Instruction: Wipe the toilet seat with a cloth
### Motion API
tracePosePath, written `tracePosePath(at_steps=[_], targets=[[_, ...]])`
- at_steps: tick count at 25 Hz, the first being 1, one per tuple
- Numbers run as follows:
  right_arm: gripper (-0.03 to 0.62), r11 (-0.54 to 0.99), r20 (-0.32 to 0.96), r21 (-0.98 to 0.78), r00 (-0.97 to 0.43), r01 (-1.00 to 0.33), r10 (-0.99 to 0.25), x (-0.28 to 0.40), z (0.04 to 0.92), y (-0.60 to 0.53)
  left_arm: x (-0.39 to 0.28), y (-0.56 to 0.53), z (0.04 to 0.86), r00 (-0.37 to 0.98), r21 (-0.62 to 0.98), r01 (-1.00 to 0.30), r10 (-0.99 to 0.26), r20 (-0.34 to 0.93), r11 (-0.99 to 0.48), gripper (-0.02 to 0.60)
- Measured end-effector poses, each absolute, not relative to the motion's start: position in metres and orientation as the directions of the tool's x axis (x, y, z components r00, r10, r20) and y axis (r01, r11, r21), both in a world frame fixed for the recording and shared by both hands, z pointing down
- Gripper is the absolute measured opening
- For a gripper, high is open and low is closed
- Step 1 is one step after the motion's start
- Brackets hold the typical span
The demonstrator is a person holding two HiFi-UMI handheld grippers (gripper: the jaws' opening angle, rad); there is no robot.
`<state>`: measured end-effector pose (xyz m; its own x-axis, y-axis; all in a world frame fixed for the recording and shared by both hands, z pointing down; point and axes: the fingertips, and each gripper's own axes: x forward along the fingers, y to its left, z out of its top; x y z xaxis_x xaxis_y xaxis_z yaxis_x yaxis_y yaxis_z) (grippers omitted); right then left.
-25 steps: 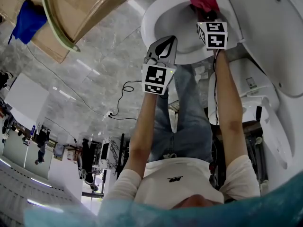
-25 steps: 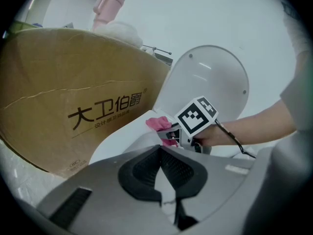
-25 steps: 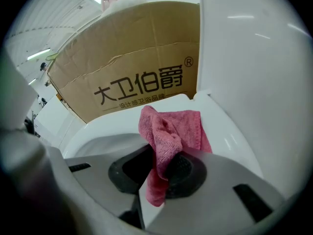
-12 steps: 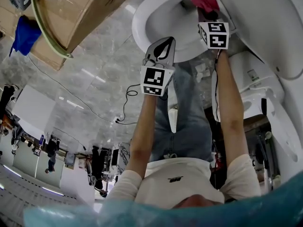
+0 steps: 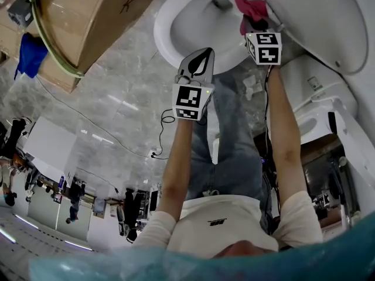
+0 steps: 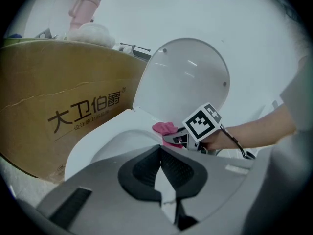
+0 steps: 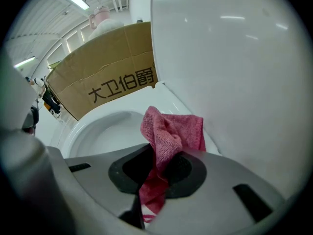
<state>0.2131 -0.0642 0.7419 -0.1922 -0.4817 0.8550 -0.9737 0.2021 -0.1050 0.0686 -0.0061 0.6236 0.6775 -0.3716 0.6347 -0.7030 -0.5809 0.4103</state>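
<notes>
Right hand-held gripper [image 7: 155, 177] is clamped on the pink cloth [image 7: 168, 131]. It's pinched low down, so most of the fabric flops out past the jaws in a loose bunch. The cloth is up at the back of the toilet seat [image 7: 168, 98], right beside the raised lid [image 7: 234, 58]. Honestly can't tell if it's pressing on the seat or just hovering over it. Left hand-held gripper [image 6: 159, 168] is closed on nothing and hangs off the front of the bowl, well apart from the cloth.

Stuff I'd worry about from here:

- The cloth is a wad, not a flat pad. I'd guess only a small patch touches, so the wipe could come out streaky with missed bits.
- Push down to fix that and the hard jaw tips may hit the seat instead of the fabric.
- It's a small pinch on a floppy cloth. Drag along the rim could tug it loose, and the open bowl is right there to catch it.
- The lid is super close on the right. Clip it mid-sweep and it might swing down onto the gripper.
- The cardboard box [image 6: 73, 111] crowds the far side, so there's not much room there.
</notes>
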Motion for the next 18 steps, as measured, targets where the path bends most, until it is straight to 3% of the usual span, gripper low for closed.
tracePosePath(at_steps=[18], targets=[[0.052, 0.032, 0.877, -0.116, -0.117, -0.993, -0.465, 0.226, 0.729, 0.048, 0.099, 0.032, 0.599, 0.744, 0.401, -0.593, -0.283, 0.606, -0.698, 0.006]])
